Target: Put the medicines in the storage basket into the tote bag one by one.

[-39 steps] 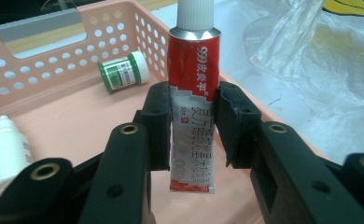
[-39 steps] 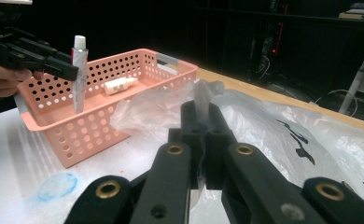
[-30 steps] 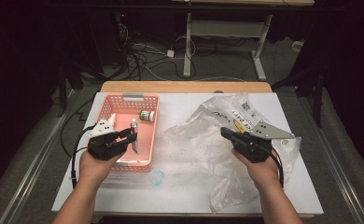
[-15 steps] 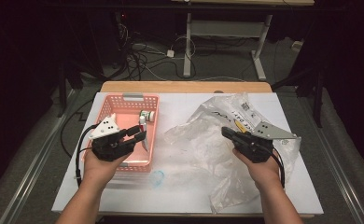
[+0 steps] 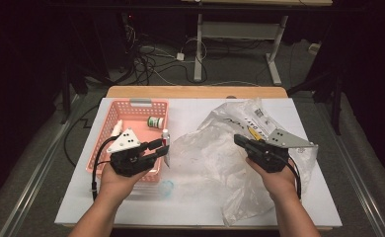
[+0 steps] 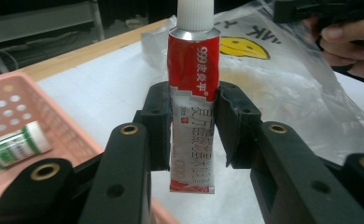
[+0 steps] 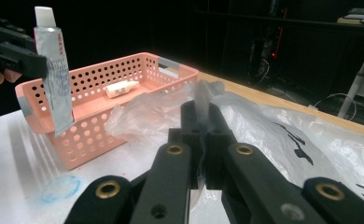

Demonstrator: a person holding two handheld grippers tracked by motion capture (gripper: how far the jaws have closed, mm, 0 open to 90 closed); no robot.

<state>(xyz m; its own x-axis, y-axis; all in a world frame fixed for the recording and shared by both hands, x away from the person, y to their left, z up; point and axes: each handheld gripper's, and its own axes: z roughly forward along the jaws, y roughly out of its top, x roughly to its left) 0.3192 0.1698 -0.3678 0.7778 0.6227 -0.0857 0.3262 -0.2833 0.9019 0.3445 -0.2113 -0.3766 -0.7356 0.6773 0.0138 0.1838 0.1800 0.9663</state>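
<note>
Since the earlier frame the left gripper point(image 5: 162, 146) has come away from the middle of the pink basket point(image 5: 101, 148) toward the right, and now it hangs at the basket's right rim, close to the clear plastic bag point(image 5: 215, 153). Its jaws are closed on a red and white ointment tube point(image 6: 192, 100), which they hold by the middle of its body. The tube stands upright, white cap on top and flat crimped end below, so both ends stay free of the jaws. I judge this grip is chosen so the tube can go down into the bag end first.

The right gripper point(image 5: 240, 140) has kept its place on the right part of the worktop point(image 5: 190, 111). Its jaws are fully closed on a pinch of the bag's film point(image 7: 201, 100), and the film rises a little above them. I think it holds this edge to keep the bag from sliding and to lift the mouth for the tube.

2 things remain in the basket: a small green and white bottle point(image 5: 156, 122) at the far right side and a white bottle point(image 5: 117, 128) at the far left. A blue mark point(image 5: 167, 187) lies on the worktop near the basket's near corner.
</note>
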